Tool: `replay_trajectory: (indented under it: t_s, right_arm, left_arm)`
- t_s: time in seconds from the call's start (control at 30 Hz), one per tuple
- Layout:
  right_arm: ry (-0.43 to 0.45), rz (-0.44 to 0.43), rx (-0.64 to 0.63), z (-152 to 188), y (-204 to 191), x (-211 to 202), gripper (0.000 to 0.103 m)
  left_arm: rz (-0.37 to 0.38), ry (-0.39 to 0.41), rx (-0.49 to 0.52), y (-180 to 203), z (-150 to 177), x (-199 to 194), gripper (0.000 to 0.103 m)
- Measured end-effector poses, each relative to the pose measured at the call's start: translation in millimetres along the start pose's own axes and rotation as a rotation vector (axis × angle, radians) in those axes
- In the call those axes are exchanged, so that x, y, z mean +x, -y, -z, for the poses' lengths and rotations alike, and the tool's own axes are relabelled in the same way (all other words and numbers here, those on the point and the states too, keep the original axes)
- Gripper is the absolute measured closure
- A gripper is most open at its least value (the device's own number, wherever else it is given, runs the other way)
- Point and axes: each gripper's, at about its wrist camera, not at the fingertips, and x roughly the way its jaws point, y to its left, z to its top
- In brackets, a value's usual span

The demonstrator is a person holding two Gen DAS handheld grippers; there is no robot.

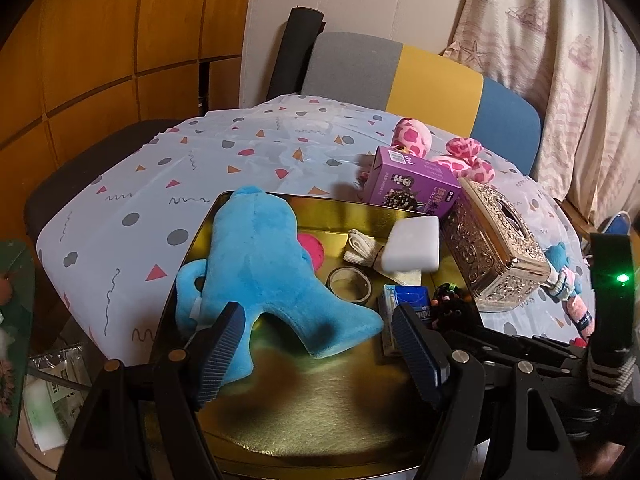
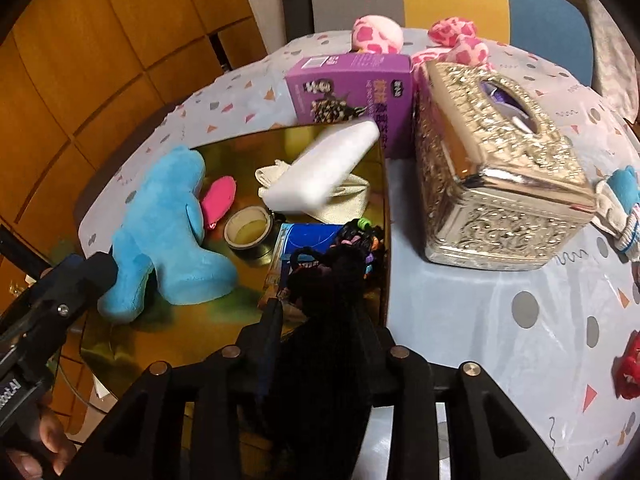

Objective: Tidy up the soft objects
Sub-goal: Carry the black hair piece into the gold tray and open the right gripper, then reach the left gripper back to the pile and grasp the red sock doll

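Note:
A blue plush [image 1: 260, 264] [image 2: 168, 232] lies in the gold tray [image 1: 320, 400] [image 2: 132, 340]. My left gripper [image 1: 318, 352] is open, and the plush's tail end lies between its fingers. A white sponge block [image 1: 412, 248] [image 2: 320, 168] shows blurred over the tray's far corner, above a cream cloth. My right gripper [image 2: 320, 320] sits low at the tray's right rim. A black fuzzy thing [image 2: 332, 280] [image 1: 450, 306] with coloured bands fills its narrow gap and hides the pads. A pink toy [image 2: 218, 196] lies beside the plush.
The tray also holds a tape roll [image 2: 248, 228] and a blue packet [image 2: 308, 240]. Behind it stand a purple box [image 2: 352, 92], an ornate gold tissue box [image 2: 500, 176] and a pink spotted plush [image 2: 376, 34]. A small blue doll [image 2: 624, 200] lies at the right.

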Motion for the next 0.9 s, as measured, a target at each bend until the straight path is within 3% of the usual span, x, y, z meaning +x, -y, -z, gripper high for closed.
replay_trajectory:
  t_s: [0.43,0.9]
  right_arm:
    - [0.157,0.022,0.082,3.3,30.9,-49.7,0.067]
    - [0.238,0.218,0.348,19.1,154.9,-98.5,0.065]
  left_arm:
    - [0.021,0.007,0.041,15.1,1.9,-5.7,0.026]
    - [0.076,-0.009,0.154,55.2,8.0,-6.6,0.026]
